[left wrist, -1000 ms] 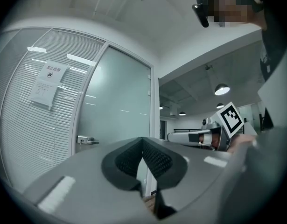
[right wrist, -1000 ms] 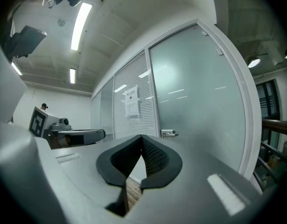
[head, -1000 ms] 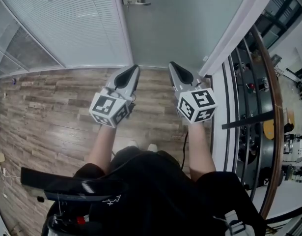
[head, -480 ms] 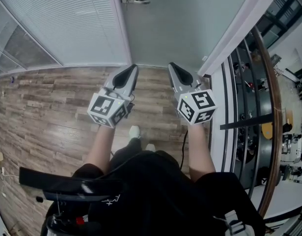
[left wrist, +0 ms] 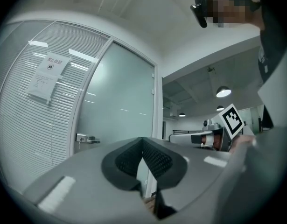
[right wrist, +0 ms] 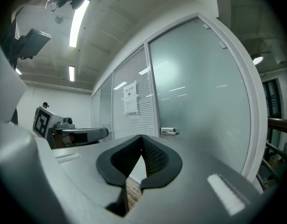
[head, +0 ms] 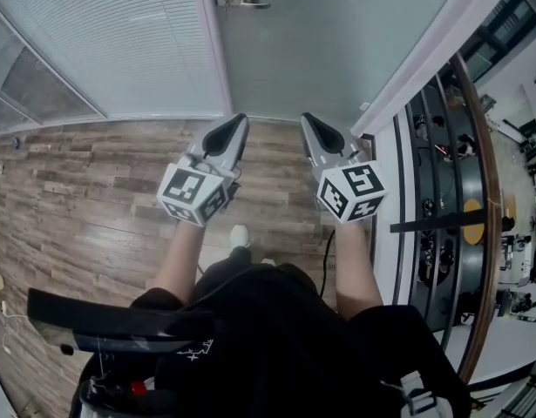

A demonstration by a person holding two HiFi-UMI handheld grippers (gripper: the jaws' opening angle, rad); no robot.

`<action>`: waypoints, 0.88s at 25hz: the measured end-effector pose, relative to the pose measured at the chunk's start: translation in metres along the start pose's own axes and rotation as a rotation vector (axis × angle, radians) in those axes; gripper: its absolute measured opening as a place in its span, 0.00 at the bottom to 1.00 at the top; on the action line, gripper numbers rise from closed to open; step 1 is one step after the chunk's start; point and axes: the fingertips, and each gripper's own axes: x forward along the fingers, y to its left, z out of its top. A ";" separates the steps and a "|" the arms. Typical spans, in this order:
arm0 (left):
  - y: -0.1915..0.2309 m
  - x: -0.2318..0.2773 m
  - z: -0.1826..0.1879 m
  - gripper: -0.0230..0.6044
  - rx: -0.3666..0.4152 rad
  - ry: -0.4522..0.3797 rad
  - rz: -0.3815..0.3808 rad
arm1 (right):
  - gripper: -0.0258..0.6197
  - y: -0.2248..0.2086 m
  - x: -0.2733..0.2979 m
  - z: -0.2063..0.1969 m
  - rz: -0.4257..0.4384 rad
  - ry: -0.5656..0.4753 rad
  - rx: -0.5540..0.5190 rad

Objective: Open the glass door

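Note:
A frosted glass door [head: 320, 42] stands ahead in a white frame, with a metal lever handle [head: 241, 1] at its left edge. That handle [left wrist: 87, 138] shows left of the jaws in the left gripper view, and the handle [right wrist: 169, 132] sits just above the jaws in the right gripper view. My left gripper [head: 239, 120] and right gripper [head: 306, 117] are held side by side, level, pointing at the door and well short of it. Both are shut with nothing between the jaws.
A blinds-covered glass wall [head: 119, 50] with a posted paper [left wrist: 46, 78] adjoins the door on the left. A railing [head: 477, 190] over a lower floor runs along the right. Wooden flooring [head: 84, 198] lies underfoot.
The person and both grippers have edged a little toward the door; one foot has stepped forward. Both jaws stayed shut.

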 end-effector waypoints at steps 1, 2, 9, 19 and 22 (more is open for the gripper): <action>0.008 0.007 0.000 0.04 -0.005 0.002 -0.003 | 0.04 -0.005 0.009 0.002 -0.004 0.002 0.002; 0.015 0.013 0.001 0.04 -0.009 0.002 -0.007 | 0.04 -0.010 0.017 0.004 -0.009 0.002 0.004; 0.045 0.033 0.008 0.04 -0.039 -0.021 -0.032 | 0.04 -0.020 0.048 0.011 -0.031 0.004 -0.001; 0.089 0.055 0.009 0.04 -0.046 -0.020 -0.063 | 0.04 -0.028 0.090 0.019 -0.056 0.008 -0.013; 0.104 0.057 0.006 0.04 -0.059 -0.019 -0.068 | 0.04 -0.026 0.103 0.019 -0.065 0.018 -0.020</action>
